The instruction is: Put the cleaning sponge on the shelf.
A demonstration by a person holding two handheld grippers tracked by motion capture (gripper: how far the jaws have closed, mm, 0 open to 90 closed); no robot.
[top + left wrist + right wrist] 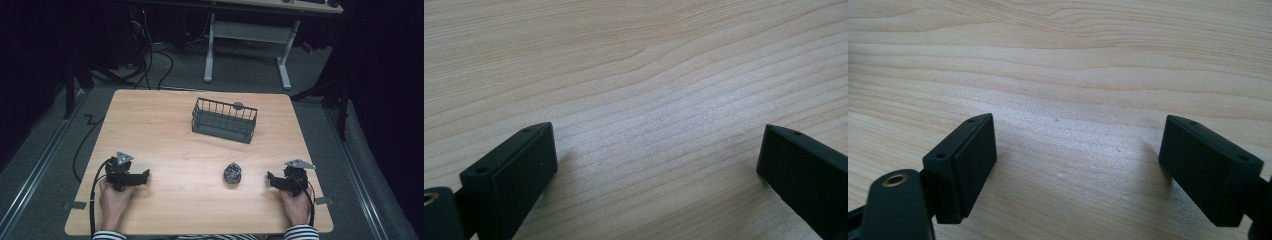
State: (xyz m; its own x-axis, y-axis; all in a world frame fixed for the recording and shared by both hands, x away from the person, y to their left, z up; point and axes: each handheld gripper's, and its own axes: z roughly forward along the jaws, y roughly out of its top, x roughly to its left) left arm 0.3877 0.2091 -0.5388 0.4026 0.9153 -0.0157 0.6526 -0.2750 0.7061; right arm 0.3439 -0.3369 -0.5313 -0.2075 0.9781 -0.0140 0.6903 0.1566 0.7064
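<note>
Small dark ball (pixel 232 173): too small to tell what it is made of.
Grey round thing (pixel 238 105): partly hidden behind the wire basket (pixel 223 120).
Forearms: striped sleeves (pixel 298 233) cut off by the bottom edge.
Far desk (pixel 280 5): cut off by the top edge.

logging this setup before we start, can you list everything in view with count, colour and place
table: one, light wood, centre of the high view
wire basket: one, dark grey, far middle of the table
ball: one, dark grey and scrunched-looking, near side of the table, right of centre, closer to the right hand-held gripper
desk: one, white legs, on the floor beyond the table
cables: several, black, on the floor at the far left
left hand-held gripper: one, black, near left of the table, jaws apart, nothing between them
right hand-held gripper: one, black, near right, jaws apart, nothing between them
hands: two, striped cuffs, at the near edge
</note>
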